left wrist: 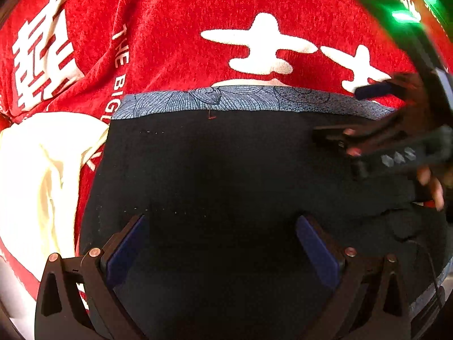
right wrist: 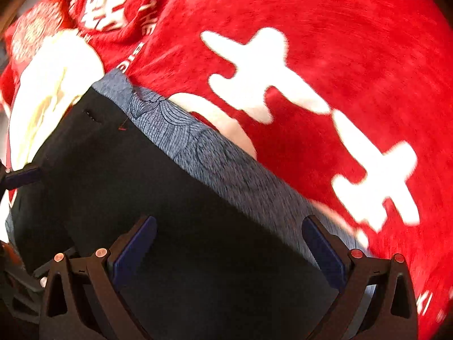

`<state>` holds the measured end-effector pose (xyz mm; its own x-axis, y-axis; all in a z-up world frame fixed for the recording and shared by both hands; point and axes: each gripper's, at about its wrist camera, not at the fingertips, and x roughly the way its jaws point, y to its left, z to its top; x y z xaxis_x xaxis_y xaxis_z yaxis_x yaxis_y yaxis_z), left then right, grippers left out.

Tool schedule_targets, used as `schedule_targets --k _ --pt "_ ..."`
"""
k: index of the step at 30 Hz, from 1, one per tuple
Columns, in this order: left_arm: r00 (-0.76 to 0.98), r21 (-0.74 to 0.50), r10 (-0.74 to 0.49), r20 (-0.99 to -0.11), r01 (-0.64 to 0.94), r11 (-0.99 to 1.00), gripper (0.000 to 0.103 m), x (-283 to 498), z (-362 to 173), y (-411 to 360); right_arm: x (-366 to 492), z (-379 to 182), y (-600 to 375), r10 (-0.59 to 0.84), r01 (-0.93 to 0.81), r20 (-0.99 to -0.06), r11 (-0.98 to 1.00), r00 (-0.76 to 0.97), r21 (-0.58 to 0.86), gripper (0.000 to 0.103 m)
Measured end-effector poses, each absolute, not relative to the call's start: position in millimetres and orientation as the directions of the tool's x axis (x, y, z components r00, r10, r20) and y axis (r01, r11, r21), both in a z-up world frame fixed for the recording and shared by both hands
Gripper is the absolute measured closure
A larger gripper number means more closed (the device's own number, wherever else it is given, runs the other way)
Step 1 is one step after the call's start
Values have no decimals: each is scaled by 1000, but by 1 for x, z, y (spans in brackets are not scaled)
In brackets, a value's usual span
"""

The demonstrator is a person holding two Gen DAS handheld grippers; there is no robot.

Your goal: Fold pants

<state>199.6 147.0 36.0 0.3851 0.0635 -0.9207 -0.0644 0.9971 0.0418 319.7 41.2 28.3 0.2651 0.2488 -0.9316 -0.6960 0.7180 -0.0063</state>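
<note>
Both sets of tongs are seen released, the left gripper (left wrist: 220, 243) and right gripper (right wrist: 229, 245) spread wide with nothing between their pads, above black pants (left wrist: 226, 175) laid flat. Beyond these, the patterned blue waistband (left wrist: 240, 99) is bordered by a red blanket (left wrist: 184, 14) printed in white; a cream cloth (left wrist: 34, 170) is bunched at left.

The left gripper (left wrist: 220, 243) hangs with its jaws spread wide, blue pads (left wrist: 127, 252) facing each other, nothing between them. The right gripper (right wrist: 229, 245) is likewise spread wide and grips nothing. In the left wrist view the hand (left wrist: 424, 147) clasping it appears blurred, perhaps mid-motion.
</note>
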Motion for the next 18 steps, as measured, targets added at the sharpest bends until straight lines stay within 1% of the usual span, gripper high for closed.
schedule_targets --k 3,5,7,10,11,12,13,14,15,17,18 --pt "392 45 61 -918 -50 998 0 200 38 147 337 20 49 241 -732 -941 681 239 -12 0" --pt "393 41 55 -918 -43 998 0 202 38 147 352 12 49 250 -742 -950 670 186 31 0" --pt "390 35 48 -920 -41 999 0 205 37 148 364 1 46 273 -744 -957 658 96 113 0" --pt "384 18 34 -923 -43 999 0 207 35 151 371 -4 42 305 -747 -951 644 53 165 0" --pt "383 15 31 -923 -44 999 0 208 34 151 370 -2 42 309 -754 -949 637 59 161 4" --pt "382 13 29 -924 -45 999 0 208 34 151 368 0 42 316 -762 -947 626 55 165 17" --pt "381 11 28 -924 -46 999 0 209 33 151 364 5 42 332 -772 -942 612 54 171 26" --pt "378 11 28 -925 -48 999 0 209 32 151 362 9 42 338 -780 -939 602 56 170 42" --pt "377 11 28 -926 -48 999 0 210 32 151 359 11 43 334 -787 -941 595 60 162 49" --pt "376 12 31 -926 -51 999 0 210 32 151 352 15 45 310 -806 -947 579 80 121 56" --pt "377 13 32 -926 -52 999 0 209 33 151 349 17 47 303 -815 -949 570 89 105 63"
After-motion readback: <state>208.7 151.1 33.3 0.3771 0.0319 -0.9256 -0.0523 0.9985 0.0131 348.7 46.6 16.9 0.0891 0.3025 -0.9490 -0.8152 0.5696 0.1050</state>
